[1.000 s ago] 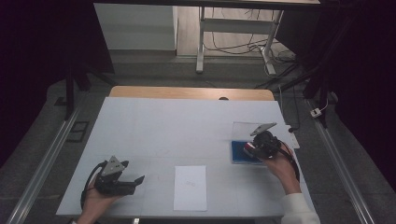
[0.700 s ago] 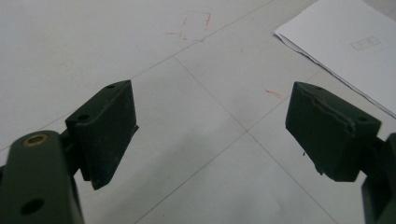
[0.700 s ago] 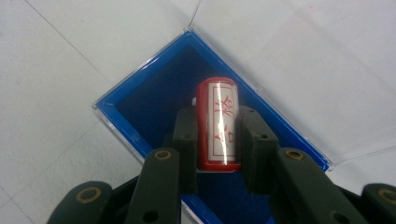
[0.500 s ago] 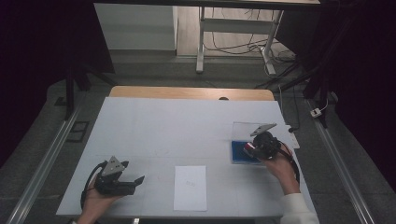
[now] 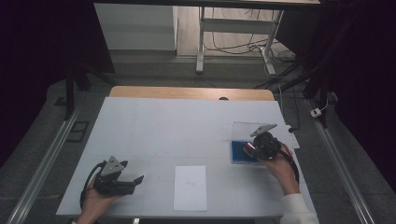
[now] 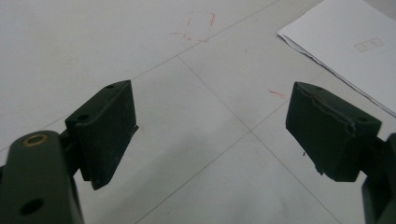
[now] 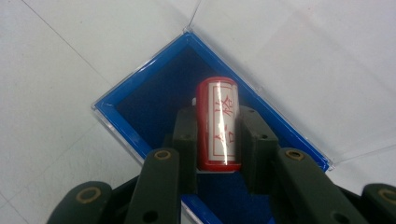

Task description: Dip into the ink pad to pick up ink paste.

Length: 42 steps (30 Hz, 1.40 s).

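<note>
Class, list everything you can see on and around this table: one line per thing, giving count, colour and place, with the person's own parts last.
table: one, white top with a wooden far edge, centre of the high view.
sheet of paper: one, white, near edge of the table, between the hands.
case: one, blue inside with a clear open lid, right side of the table.
stamp: one, red cylinder with a white label bearing red characters, over the case, clamped between the right tool's jaws.
red marks: a few, on the table top ahead of the left tool.
desk frame: one, white, on the floor beyond the table.
left tool: one, black, open, near left of the table.
right tool: one, black, shut on the stamp.
</note>
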Each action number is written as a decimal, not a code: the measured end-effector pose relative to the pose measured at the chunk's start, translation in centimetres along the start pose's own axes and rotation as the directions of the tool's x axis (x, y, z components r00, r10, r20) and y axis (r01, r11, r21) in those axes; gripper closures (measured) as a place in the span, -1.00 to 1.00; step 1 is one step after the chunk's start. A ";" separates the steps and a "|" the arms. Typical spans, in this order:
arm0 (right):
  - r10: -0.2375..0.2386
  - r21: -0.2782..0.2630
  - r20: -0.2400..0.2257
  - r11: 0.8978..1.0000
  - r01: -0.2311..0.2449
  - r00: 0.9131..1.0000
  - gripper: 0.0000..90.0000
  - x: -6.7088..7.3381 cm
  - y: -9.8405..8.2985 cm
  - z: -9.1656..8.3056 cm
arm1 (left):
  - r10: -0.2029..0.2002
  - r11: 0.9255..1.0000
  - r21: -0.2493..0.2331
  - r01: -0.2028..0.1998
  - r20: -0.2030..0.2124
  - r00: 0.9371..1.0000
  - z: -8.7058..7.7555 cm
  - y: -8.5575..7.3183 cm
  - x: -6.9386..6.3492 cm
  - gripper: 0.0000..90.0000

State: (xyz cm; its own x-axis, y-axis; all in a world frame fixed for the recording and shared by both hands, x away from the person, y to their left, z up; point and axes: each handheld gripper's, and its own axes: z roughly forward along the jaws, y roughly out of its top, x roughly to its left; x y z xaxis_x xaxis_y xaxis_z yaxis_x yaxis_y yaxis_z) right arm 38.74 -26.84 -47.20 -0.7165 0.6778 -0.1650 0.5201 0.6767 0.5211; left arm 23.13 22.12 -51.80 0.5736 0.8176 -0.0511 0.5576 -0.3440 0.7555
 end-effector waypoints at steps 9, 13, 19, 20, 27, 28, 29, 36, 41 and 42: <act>0.006 -0.040 -0.011 0.999 -0.006 1.000 0.56 -0.8 -0.1 -1.1 | -0.006 1.000 -0.003 0.006 -0.001 1.000 -0.1 0.0 0.2 -0.63; 0.034 -0.076 -0.032 0.996 -0.036 0.999 0.55 -1.2 -0.2 -2.0 | -0.007 1.000 -0.001 0.007 -0.004 1.000 0.0 -0.1 0.3 -0.63; 0.043 -0.126 -0.034 0.991 -0.047 0.999 0.55 -1.3 0.0 -3.3 | -0.010 1.000 0.001 0.010 -0.007 1.000 0.0 -0.1 0.3 -0.63; 0.043 -0.133 -0.033 0.990 -0.047 0.999 0.55 -1.1 0.2 -3.5 | -0.009 1.000 0.002 0.009 -0.007 1.000 0.0 -0.1 0.3 -0.63; 0.018 -0.151 -0.016 0.988 -0.020 1.000 0.55 -0.5 1.0 -4.3 | -0.008 1.000 0.000 0.008 -0.002 1.000 0.0 -0.1 0.3 -0.64; 0.016 -0.150 -0.017 0.989 -0.018 1.000 0.55 -0.5 1.0 -4.2 | -0.008 1.000 0.000 0.008 0.000 1.000 0.0 -0.1 0.3 -0.64; 0.019 -0.150 -0.017 0.988 -0.021 1.000 0.55 -0.5 1.1 -4.2 | -0.006 1.000 0.003 0.006 -0.002 1.000 0.0 -0.1 0.3 -0.64; 0.007 -0.141 -0.006 0.990 -0.007 1.000 0.55 -0.5 1.2 -4.0 | -0.009 1.000 0.008 0.009 -0.003 1.000 0.1 -0.2 0.4 -0.64; 0.001 -0.136 -0.002 0.991 -0.001 1.000 0.55 -0.3 1.2 -3.8 | -0.009 1.000 0.011 0.009 -0.004 1.000 0.1 -0.2 0.4 -0.63; 0.001 -0.131 -0.003 0.991 -0.001 1.000 0.55 -0.3 1.2 -3.7 | -0.008 1.000 0.010 0.008 -0.002 1.000 0.1 -0.2 0.4 -0.64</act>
State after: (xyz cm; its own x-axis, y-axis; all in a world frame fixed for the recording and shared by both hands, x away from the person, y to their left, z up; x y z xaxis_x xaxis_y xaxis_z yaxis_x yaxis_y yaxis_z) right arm 37.83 -27.30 -43.40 -0.7172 0.6777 -0.1623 0.4555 0.6322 0.6268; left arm 23.32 22.51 -52.04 0.5677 0.8214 -0.0555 0.5681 -0.3421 0.7485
